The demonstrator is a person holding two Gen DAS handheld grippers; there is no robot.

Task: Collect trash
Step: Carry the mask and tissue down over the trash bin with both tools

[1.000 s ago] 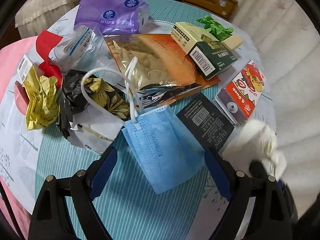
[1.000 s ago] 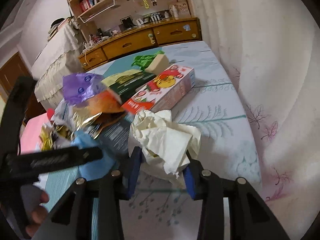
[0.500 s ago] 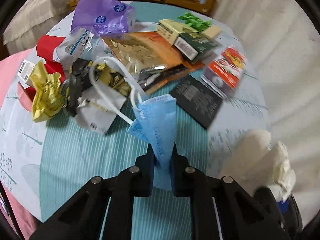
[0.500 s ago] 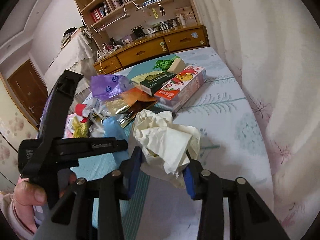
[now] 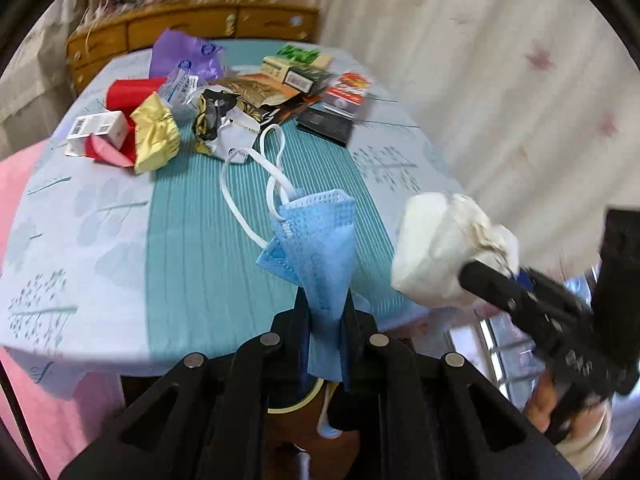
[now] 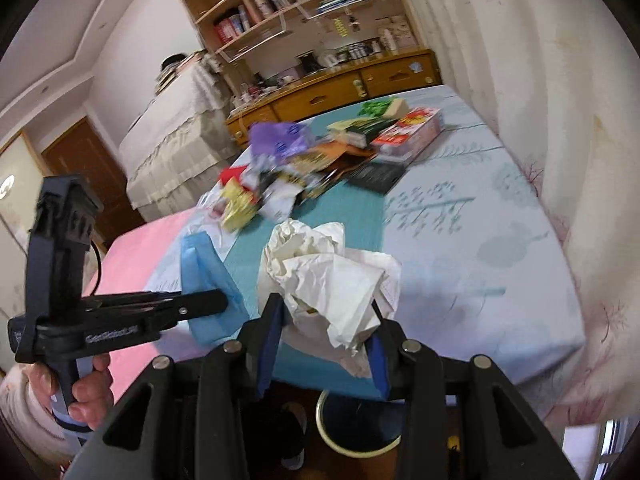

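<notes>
My left gripper [image 5: 324, 316] is shut on a blue face mask [image 5: 316, 236], held in the air over the table's near edge with its white ear loops [image 5: 256, 184] trailing. My right gripper [image 6: 324, 336] is shut on a crumpled white paper wad [image 6: 332, 268], also at the near edge; the wad shows in the left wrist view [image 5: 444, 248]. The mask shows in the right wrist view [image 6: 208, 276]. A round bin rim [image 6: 352, 440] lies on the floor below the right gripper. More trash sits piled at the far end of the table [image 5: 188, 216].
The pile holds a gold wrapper [image 5: 156, 136], red packaging [image 5: 128, 92], a purple bag [image 5: 184, 56], a black-and-white bag [image 5: 224, 124], a black packet [image 5: 328, 124], a red box [image 5: 348, 92] and a green box [image 5: 296, 72]. A curtain [image 5: 500, 80] hangs right; a wooden cabinet [image 6: 340, 92] stands behind.
My left gripper closed on the blue mask and lifted it back toward the table's near edge. My right gripper pulled back with the paper wad, beyond the edge and above the floor bin.
</notes>
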